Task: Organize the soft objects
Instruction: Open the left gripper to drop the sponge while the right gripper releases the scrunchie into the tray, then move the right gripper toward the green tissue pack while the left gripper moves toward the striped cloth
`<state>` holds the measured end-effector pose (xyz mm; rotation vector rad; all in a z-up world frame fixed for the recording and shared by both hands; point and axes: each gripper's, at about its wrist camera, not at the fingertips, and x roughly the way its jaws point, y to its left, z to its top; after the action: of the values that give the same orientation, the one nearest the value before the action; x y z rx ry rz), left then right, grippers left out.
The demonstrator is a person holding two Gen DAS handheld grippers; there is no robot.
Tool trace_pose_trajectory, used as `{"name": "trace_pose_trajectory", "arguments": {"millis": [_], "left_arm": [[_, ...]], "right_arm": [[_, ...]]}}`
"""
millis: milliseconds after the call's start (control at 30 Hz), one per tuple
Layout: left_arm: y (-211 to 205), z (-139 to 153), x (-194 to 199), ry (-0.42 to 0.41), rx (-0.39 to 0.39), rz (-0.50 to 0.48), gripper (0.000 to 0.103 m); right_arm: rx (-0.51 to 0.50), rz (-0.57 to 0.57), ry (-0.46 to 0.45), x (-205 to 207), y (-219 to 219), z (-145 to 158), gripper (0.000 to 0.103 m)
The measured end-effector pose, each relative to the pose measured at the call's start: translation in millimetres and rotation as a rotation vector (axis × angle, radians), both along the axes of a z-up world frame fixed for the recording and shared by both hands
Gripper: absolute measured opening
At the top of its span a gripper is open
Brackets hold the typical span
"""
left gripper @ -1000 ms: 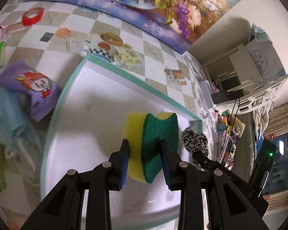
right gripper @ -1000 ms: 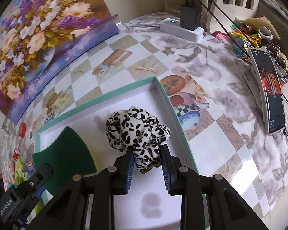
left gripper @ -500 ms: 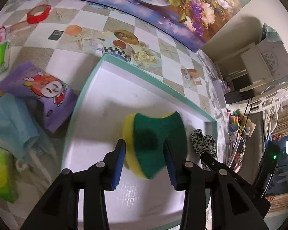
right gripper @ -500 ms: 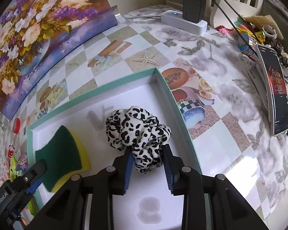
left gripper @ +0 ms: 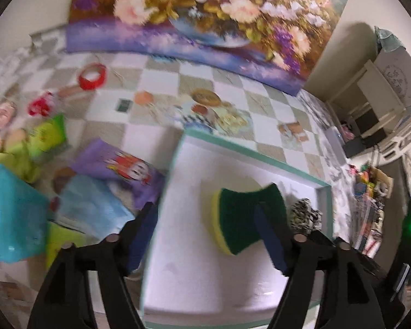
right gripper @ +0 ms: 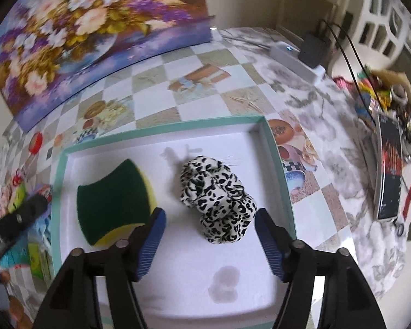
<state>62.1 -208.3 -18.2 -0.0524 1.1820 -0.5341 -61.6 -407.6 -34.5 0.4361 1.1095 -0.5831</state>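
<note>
A white tray with a teal rim (right gripper: 276, 161) (left gripper: 233, 148) lies on the checked tablecloth. In it lie a green and yellow sponge (right gripper: 115, 203) (left gripper: 243, 216) and, to its right, a leopard-print scrunchie (right gripper: 219, 197) (left gripper: 305, 215). My left gripper (left gripper: 208, 233) hangs above the tray with its jaws opening; the sponge lies free below, near the right finger. My right gripper (right gripper: 209, 233) has its jaws opening too, and the scrunchie rests on the tray between them, touched by neither pad.
Left of the tray lie a purple cartoon pouch (left gripper: 117, 164), a light blue cloth (left gripper: 93, 208), a turquoise item (left gripper: 11, 219) and green packets (left gripper: 46, 134). A flower painting (right gripper: 90, 35) leans at the back. A phone (right gripper: 389, 170), power strip (right gripper: 296, 60) and clutter sit right.
Both grippers have let go: the sponge and the scrunchie now lie loose in the tray. Both sets of jaws have spread wide and both grippers have lifted away a little.
</note>
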Motion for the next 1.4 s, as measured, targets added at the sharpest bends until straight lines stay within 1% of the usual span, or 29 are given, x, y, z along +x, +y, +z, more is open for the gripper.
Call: {"name": "trace_pose_trajectory", "arguments": {"millis": [33,100,133,200,267,300,333,467,567,667,867,1000,1067,1133,1233,1400], "left_arm": [[2,2,0,-0.023,0.02,0.014,0.084],[6,5,1,-0.061,0.061,0.037,0.089],[7,6,1,-0.079,0.083,0.049,0.09],[10,6,3,-0.103,0.122,0.064,0.091],[13,6,4,-0.117,0.144,0.075,0.095],[15,6,4,-0.126,0.155,0.082,0.098],[17,6,3,-0.133,0.161,0.086,0.099],[22,13,1,-0.174,0.195,0.1,0.099],[26,19,1,-0.183,0.19,0.109,0.099],[31,25,0,-0.182,0.191,0.123,0.099],[51,43,-3,-0.208,0.228,0.153,0.099],[71,57,-4,-0.228,0.294,0.173,0.099],[84,63,-4,-0.234,0.296,0.189,0.099],[98,69,-3,-0.233,0.285,0.212,0.099],[122,77,-1,-0.23,0.265,0.253,0.099],[157,78,3,-0.223,0.292,0.326,0.099]], "right_arm": [[-0.01,0.009,0.003,0,3,1,0.078],[-0.037,0.027,0.009,1,9,5,0.085],[-0.046,0.034,0.008,0,11,7,0.087],[-0.051,0.04,0.005,0,13,8,0.096],[-0.058,0.043,0.0,0,16,10,0.103],[-0.061,0.042,-0.002,0,16,11,0.103],[-0.063,0.039,-0.002,0,16,11,0.103],[-0.061,0.028,0.001,-1,16,11,0.103],[-0.059,0.028,0.004,-2,19,11,0.103],[-0.051,0.058,-0.004,0,26,13,0.103],[-0.028,0.137,-0.027,8,54,20,0.103],[0.011,0.194,-0.05,13,73,22,0.103],[0.005,0.238,-0.055,17,87,24,0.103],[0.005,0.26,-0.053,20,96,24,0.103],[0.068,0.293,-0.079,25,110,23,0.103],[0.122,0.332,-0.103,35,133,22,0.103]]}}
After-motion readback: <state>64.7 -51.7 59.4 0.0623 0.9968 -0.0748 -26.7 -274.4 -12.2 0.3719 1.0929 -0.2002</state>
